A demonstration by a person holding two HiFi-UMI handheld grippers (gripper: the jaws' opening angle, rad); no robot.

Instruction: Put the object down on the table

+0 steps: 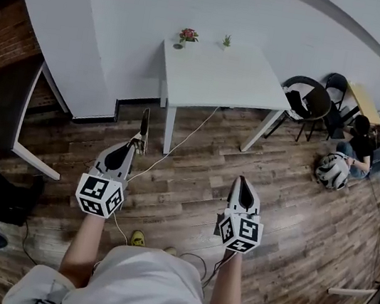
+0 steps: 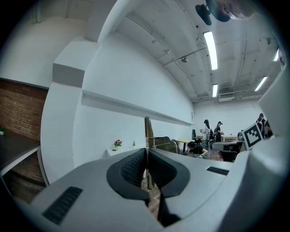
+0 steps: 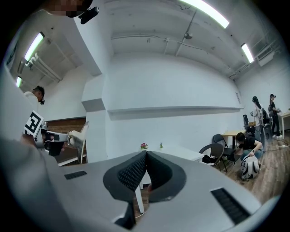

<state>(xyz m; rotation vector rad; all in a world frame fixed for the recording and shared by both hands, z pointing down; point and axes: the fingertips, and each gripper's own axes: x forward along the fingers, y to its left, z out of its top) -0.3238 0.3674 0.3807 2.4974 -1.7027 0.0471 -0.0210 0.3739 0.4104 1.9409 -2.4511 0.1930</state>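
I am pinching the thin flat object [image 1: 143, 127] in the left gripper [image 1: 134, 147], well short of the white table [image 1: 217, 76], and aiming it level for the bare near edge, away from the far-edge flower pot [image 1: 188, 36], while the right gripper [image 1: 242, 181] is sitting pressed together, empty.
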